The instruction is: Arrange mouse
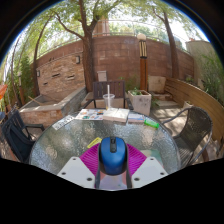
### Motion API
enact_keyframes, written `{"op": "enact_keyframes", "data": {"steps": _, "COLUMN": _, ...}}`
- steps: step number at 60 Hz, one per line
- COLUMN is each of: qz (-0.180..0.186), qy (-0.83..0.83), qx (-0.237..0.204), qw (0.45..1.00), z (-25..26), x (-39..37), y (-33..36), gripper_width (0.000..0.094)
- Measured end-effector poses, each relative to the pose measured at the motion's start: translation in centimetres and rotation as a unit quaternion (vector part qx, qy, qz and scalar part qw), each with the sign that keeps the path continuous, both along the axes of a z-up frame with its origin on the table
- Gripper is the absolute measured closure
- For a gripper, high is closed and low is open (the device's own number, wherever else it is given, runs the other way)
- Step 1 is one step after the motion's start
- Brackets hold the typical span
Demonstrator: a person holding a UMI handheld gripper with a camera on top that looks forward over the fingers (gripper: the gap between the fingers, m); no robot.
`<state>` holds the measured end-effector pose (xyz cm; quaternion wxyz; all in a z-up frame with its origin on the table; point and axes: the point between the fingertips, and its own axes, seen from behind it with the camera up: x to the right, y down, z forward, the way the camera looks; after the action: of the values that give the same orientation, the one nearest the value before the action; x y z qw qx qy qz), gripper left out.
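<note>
Open glass tabletop (70,140) ahead — books (112,115) along far edge.

Ahead of me a round glass-topped table (70,140) holds books (115,115) at its far edge. Dark patio chairs (18,132) flank it. Beyond stand a red brick wall (120,55) and a tree trunk (89,50).

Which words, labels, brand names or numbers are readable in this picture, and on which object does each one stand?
No text can be read.
The blue mouse, which sits between the fingers of the gripper, shows no legible brand mark.
The books or papers at the far side of the glass table may carry print, but it is too small to read.
</note>
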<state>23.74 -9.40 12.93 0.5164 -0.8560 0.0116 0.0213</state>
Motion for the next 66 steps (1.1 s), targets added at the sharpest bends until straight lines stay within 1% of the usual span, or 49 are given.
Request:
{"op": "enact_keyframes", "data": {"steps": 3, "qz": 0.001, "qy": -0.007, "qx": -0.037, "qw": 0.999, "z": -3.3, "x": 1.9, "y": 0.7, "gripper_width": 0.0584}}
{"op": "enact_keyframes", "data": {"steps": 4, "qz": -0.001, "qy": -0.009, "qx": -0.043, "qw": 0.999, "z": -6.0, "x": 2.9, "y": 0.2, "gripper_width": 0.0584}}
{"op": "enact_keyframes", "data": {"steps": 9, "qz": -0.008, "qy": -0.023, "qx": -0.084, "qw": 0.996, "z": -9.9, "x": 5.6, "y": 0.5, "gripper_width": 0.0577}}
{"op": "enact_keyframes", "data": {"steps": 10, "qz": -0.009, "qy": -0.022, "qx": -0.091, "qw": 0.996, "z": -11.7, "x": 5.6, "y": 0.0, "gripper_width": 0.0576}}
{"op": "enact_keyframes", "data": {"steps": 12, "qz": -0.007, "qy": -0.018, "qx": -0.104, "qw": 0.994, "z": -13.0, "x": 6.1, "y": -0.7, "gripper_width": 0.0557}}
{"op": "enact_keyframes", "data": {"steps": 14, "qz": -0.004, "qy": -0.015, "qx": -0.119, "qw": 0.993, "z": -14.0, "x": 6.2, "y": -1.0, "gripper_width": 0.0517}}
{"op": "enact_keyframes", "data": {"steps": 18, "qz": 0.004, "qy": -0.018, "qx": -0.116, "qw": 0.993, "z": -13.7, "x": 6.1, "y": -1.2, "gripper_width": 0.0421}}
{"op": "enact_keyframes", "data": {"steps": 20, "qz": 0.001, "qy": -0.023, "qx": -0.113, "qw": 0.993, "z": -13.1, "x": 6.4, "y": -1.4, "gripper_width": 0.0348}}
{"op": "enact_keyframes", "data": {"steps": 21, "qz": 0.0, "qy": -0.025, "qx": -0.11, "qw": 0.994, "z": -12.7, "x": 6.4, "y": -1.6, "gripper_width": 0.0286}}
{"op": "enact_keyframes", "data": {"steps": 22, "qz": 0.001, "qy": -0.025, "qx": -0.111, "qw": 0.993, "z": -11.6, "x": 5.9, "y": -1.3, "gripper_width": 0.0208}}
{"op": "enact_keyframes", "data": {"steps": 23, "qz": 0.001, "qy": -0.025, "qx": -0.109, "qw": 0.994, "z": -11.8, "x": 6.2, "y": -1.8, "gripper_width": 0.0123}}
{"op": "enact_keyframes", "data": {"steps": 24, "qz": 0.001, "qy": -0.025, "qx": -0.108, "qw": 0.994, "z": -11.6, "x": 6.2, "y": -2.1, "gripper_width": 0.007}}
{"op": "enact_keyframes", "data": {"steps": 26, "qz": 0.004, "qy": -0.025, "qx": -0.107, "qw": 0.994, "z": -10.9, "x": 5.9, "y": -2.8, "gripper_width": 0.0115}}
{"op": "enact_keyframes", "data": {"steps": 27, "qz": 0.003, "qy": -0.024, "qx": -0.107, "qw": 0.994, "z": -9.9, "x": 5.6, "y": -2.7, "gripper_width": 0.0119}}
{"op": "enact_keyframes", "data": {"steps": 32, "qz": -0.004, "qy": -0.029, "qx": -0.098, "qw": 0.995, "z": -7.3, "x": 5.2, "y": -4.6, "gripper_width": 0.0073}}
{"op": "enact_keyframes", "data": {"steps": 37, "qz": -0.012, "qy": -0.041, "qx": -0.085, "qw": 0.995, "z": -3.8, "x": 4.5, "y": -6.6, "gripper_width": 0.0086}}
{"op": "enact_keyframes", "data": {"steps": 49, "qz": -0.037, "qy": -0.061, "qx": -0.053, "qw": 0.996, "z": 4.3, "x": 2.6, "y": -14.7, "gripper_width": 0.008}}
{"op": "enact_keyframes", "data": {"steps": 61, "qz": -0.047, "qy": -0.08, "qx": -0.036, "qw": 0.995, "z": 8.7, "x": -0.1, "y": -22.3, "gripper_width": 0.0082}}
{"op": "enact_keyframes", "data": {"steps": 66, "qz": -0.049, "qy": -0.083, "qx": -0.031, "qw": 0.995, "z": 10.0, "x": -0.8, "y": -24.1, "gripper_width": 0.0081}}
